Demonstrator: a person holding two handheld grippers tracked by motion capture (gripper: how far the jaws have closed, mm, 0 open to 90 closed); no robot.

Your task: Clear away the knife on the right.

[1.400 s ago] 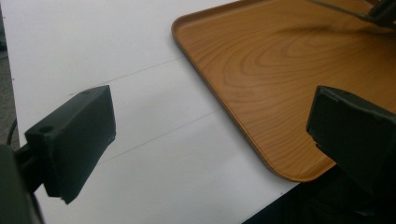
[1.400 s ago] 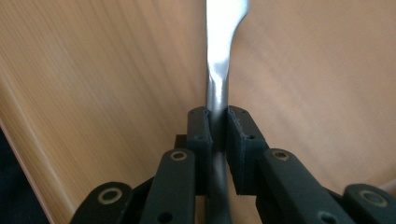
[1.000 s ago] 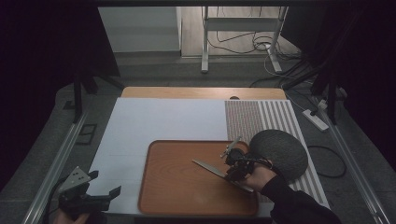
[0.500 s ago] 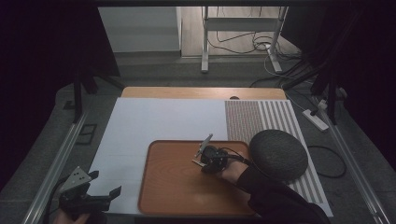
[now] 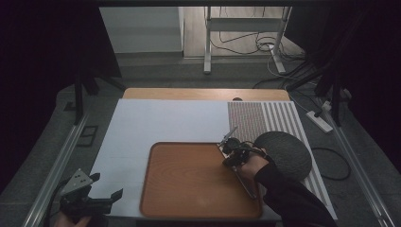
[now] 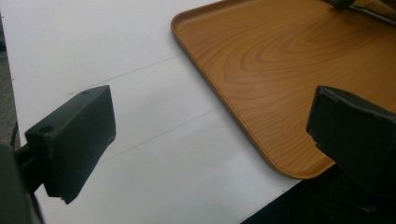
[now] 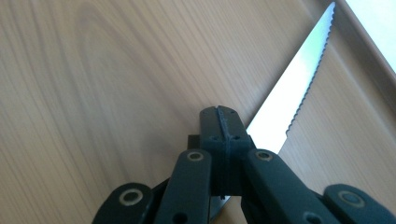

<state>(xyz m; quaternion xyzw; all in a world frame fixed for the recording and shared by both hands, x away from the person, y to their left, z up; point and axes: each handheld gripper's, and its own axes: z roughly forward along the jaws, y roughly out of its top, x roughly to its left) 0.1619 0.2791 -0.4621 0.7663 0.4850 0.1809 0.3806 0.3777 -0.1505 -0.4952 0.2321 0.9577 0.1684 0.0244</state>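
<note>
Serrated steel knife (image 7: 292, 95), grained wooden tray (image 7: 93, 93), rounded corners

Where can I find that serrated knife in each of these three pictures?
High view: the serrated knife sits right of centre, its tip rising past the wooden tray's far right corner, clamped in the right hand-held gripper.
Left gripper view: not identifiable.
Right gripper view: blade runs from centre to the top right.
Shared landmark: the wooden tray.

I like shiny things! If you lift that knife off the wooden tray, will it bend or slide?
The knife looks like stiff metal, so it probably won't bend. Its smooth, shiny blade could slip. The toothed edge looks sharp; the right tool is shut on it.
</note>
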